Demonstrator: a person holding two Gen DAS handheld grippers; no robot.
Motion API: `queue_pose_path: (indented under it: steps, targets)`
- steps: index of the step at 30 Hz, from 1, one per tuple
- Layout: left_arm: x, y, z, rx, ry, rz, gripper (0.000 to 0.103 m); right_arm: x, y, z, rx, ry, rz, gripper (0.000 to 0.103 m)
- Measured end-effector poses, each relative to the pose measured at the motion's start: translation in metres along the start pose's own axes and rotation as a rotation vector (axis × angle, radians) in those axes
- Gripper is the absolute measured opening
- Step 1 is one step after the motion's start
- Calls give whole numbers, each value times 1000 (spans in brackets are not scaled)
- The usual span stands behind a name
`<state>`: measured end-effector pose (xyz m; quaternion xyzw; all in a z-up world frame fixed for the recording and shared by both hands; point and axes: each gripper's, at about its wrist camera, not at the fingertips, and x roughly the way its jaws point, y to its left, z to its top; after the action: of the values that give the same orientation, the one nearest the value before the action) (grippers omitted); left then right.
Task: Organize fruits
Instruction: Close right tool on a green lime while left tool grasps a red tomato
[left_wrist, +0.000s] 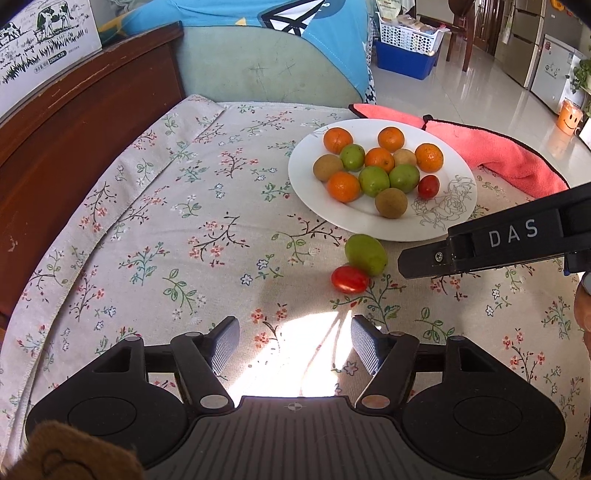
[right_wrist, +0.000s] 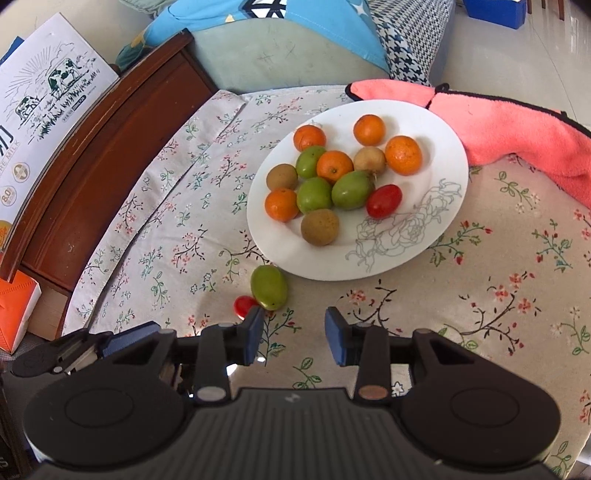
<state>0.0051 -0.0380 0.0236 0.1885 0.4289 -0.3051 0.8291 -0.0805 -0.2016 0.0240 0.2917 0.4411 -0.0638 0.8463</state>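
Left tool (left_wrist: 291, 345): jaws spread, nothing btwn them, aimed down at bare cloth short of the two loose fruits. Right tool (right_wrist: 294, 334): jaws apart w/ a narrower gap, also empty; in left view its finger lies just right of the green fruit, not touching.

Desk (left_wrist: 155, 236) w/ floral cloth carries everything. White plate (left_wrist: 454, 218) sits toward far right; judged to be the collection point, as most fruit is already on it: five small oranges (left_wrist: 343, 186), three green fruits, three brown ones, one cherry tomato (left_wrist: 428, 185).

Task items not yet placed: green fruit (left_wrist: 366, 254) and cherry tomato (left_wrist: 349, 279), both on cloth just off near rim of plate, touching or nearly so. Judgement: these two remain; left tool appears positioned to take one.

Surroundings: pink towel (left_wrist: 491, 147) behind plate, edge tucked at its far rim. Wooden headboard-type panel (left_wrist: 74, 122) at left, milk carton box (left_wrist: 44, 40) on top. Cushion w/ blue fabric at rear.

Obstructions: right tool crowds the approach from right side. Loose pair so close that gripping one may nudge the other; both round, likely to roll.
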Motion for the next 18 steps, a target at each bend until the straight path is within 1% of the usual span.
queue_pose_path:
  steps: [4, 11, 18]
  targets:
    - [0, 8, -2, -17, 5, 3, 67, 7, 4, 2, 25, 5, 4, 38]
    - [-3, 15, -3, -34, 0, -6, 67, 19, 13, 6, 33, -10, -33, 38]
    - [-3, 16, -4, -34, 1, -11, 67, 31, 18, 10, 49, -22, -51, 38]
